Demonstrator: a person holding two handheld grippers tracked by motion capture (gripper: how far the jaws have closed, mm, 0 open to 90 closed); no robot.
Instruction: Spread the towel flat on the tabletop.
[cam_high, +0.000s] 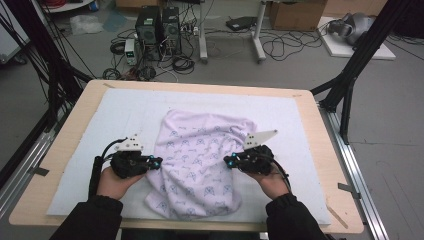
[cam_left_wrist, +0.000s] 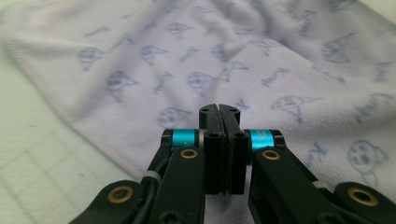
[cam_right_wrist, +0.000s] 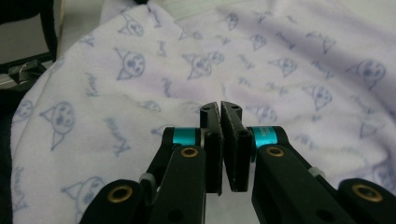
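Over on the left, the left gripper (cam_high: 156, 163) sits at the cloth's (cam_high: 200, 160) left edge, held in a hand (cam_high: 114, 183) that comes up from the near side of the surface (cam_high: 90, 95). In the left gripper view its fingers (cam_left_wrist: 212, 140) are pressed tight together, pad against pad, with no fabric visible between them; the cloth lies just beyond and under the tips, its hem running off to the left over the white mat (cam_high: 100, 130).

The cloth itself, in the middle: pale lilac with little blue cat faces, rumpled, spread on the mat from the centre down toward the near edge (a few folds run through its upper right part).

Now the right side. The right gripper (cam_high: 227, 161) points in at the cloth's right edge, opposite the left one. In the right gripper view its fingers (cam_right_wrist: 236, 149) are closed as well, only a sliver of a gap low down, nothing caught in them; printed fabric lies beneath and ahead of the tips.
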